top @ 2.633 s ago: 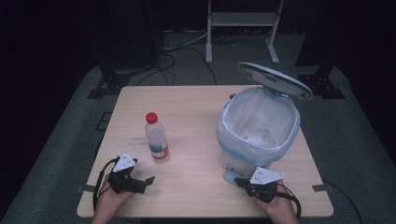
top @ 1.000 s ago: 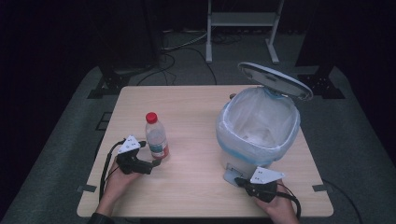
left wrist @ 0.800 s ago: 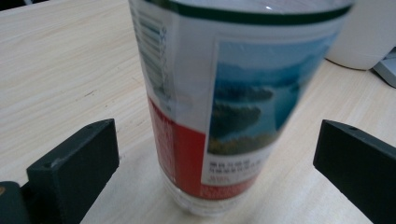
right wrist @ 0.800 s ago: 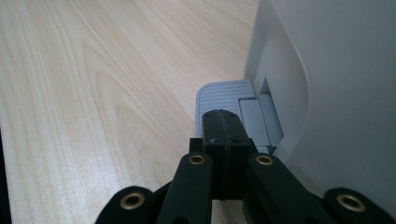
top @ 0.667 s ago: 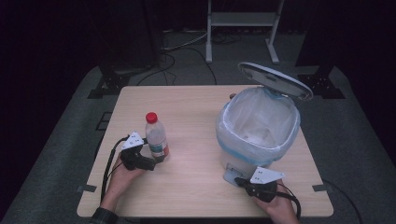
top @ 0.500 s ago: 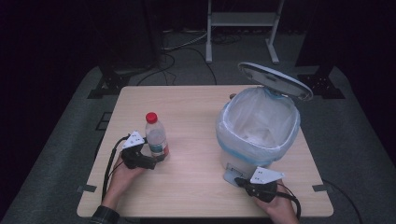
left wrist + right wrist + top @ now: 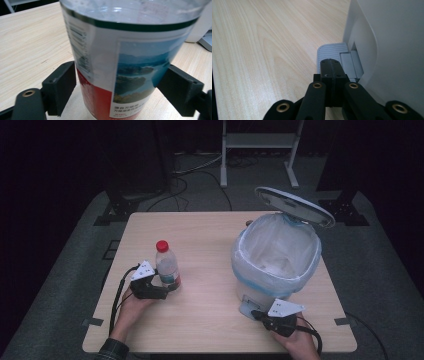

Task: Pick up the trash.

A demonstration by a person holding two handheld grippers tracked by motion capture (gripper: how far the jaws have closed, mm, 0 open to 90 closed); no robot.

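High view: the bottle (image 7: 167, 266) stands upright on the bench (image 7: 210, 240) at about 9 o'clock, red cap up, long axis vertical. The left gripper (image 7: 161, 289) reaches in from 7 o'clock, forearm low. The right gripper (image 7: 256, 314) lies at 5 o'clock by the bin (image 7: 276, 257), lid raised.

Left gripper view: both jaws sit against the bottle (image 7: 130, 57) label, part-open around it.

Right gripper view: jaws pressed together, empty, resting on the bin's pedal (image 7: 329, 53).
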